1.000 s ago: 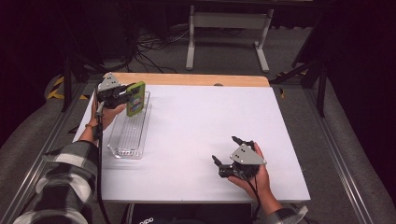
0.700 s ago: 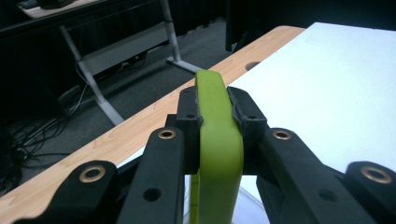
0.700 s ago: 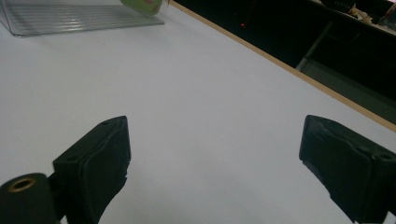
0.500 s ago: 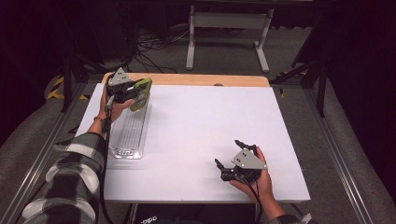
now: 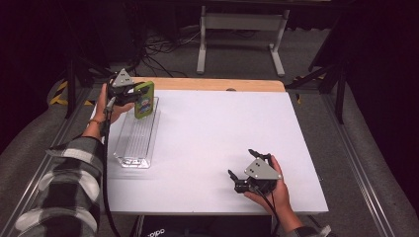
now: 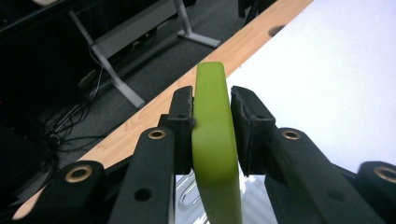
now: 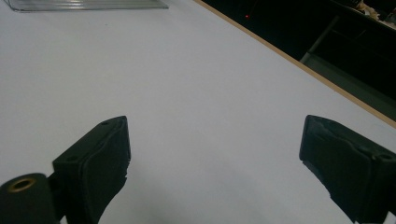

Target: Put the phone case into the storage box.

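Where the camera looks down: the left gripper (image 5: 129, 92), upper left of frame, clamps a green plate (image 5: 144, 99) upright over the far end of a clear rack (image 5: 136, 133); the right gripper (image 5: 248, 170), lower right, rests on the white table (image 5: 217, 123).
Left gripper view: jaws pinch the plate's green edge (image 6: 213, 135) at centre; its printed face is hidden here.
Right gripper view: jaws spread wide, holding nothing; rack edge (image 7: 88, 4) at top left.

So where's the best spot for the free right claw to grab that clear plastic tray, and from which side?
Probably the long right-hand wall of the clear tray, near its middle, coming from above with one jaw inside and one outside. The tray is long, narrow and open-topped, and that wall faces bare table on the right claw's side. The far end is taken up by the left claw holding the green card.
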Action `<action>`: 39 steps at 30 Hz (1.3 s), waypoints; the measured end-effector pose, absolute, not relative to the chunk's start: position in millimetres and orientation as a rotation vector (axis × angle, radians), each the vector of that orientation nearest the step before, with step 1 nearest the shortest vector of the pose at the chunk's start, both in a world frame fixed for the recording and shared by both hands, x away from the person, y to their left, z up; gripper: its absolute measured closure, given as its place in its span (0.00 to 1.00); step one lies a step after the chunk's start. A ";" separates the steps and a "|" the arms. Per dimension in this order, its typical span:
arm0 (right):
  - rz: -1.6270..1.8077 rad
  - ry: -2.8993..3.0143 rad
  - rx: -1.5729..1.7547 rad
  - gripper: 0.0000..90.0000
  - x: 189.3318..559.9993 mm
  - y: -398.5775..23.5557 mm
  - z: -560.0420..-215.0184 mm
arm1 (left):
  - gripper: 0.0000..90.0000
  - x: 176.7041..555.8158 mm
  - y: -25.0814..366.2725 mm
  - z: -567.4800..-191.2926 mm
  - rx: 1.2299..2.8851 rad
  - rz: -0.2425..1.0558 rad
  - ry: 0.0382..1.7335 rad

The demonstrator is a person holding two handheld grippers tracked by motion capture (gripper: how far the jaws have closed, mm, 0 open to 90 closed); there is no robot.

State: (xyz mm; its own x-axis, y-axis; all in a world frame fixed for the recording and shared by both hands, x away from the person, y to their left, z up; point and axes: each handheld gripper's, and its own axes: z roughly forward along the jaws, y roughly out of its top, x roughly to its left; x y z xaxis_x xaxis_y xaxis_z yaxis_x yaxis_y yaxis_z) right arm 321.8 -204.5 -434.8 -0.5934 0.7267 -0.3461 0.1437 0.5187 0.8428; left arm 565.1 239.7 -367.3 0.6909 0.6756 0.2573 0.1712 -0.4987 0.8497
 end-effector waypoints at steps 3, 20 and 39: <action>1.048 2.052 0.697 0.10 322.3 -204.0 -434.7 | 0.77 564.4 243.7 -366.1 2.057 0.753 0.665; 1.019 2.080 0.650 0.10 320.1 -200.5 -434.8 | 0.68 560.8 249.6 -360.2 2.221 0.919 0.650; 1.005 2.116 0.625 0.11 318.8 -198.4 -436.7 | 0.85 562.0 226.2 -353.8 2.150 0.674 0.502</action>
